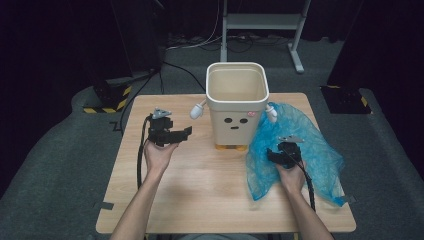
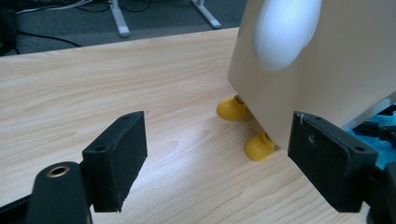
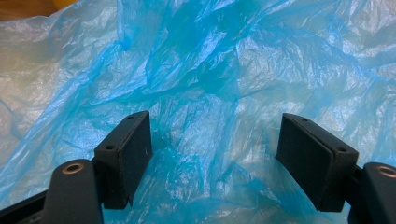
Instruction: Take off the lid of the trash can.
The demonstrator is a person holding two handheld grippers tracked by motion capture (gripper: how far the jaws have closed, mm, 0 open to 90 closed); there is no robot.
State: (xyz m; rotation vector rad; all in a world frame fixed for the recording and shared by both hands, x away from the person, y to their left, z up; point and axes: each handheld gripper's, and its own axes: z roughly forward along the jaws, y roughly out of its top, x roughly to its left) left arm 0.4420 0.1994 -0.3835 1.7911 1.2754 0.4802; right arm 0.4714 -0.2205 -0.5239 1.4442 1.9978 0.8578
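A cream bin with a drawn face, white arms and yellow feet stands at the back middle of the wooden table. A crumpled blue plastic bag lies on the table to its right. My left gripper is held open left of the bin, pointing at it, with nothing between its jaws. In the left gripper view the bin's side and a white arm knob are close ahead. My right gripper is open just over the bag, its jaws spread above the wrinkled film.
Beyond the table stands a grey metal frame on the carpet, with cables on the floor. Yellow-black striped stand bases sit at both far sides. Bare wood lies at the table's front and left.
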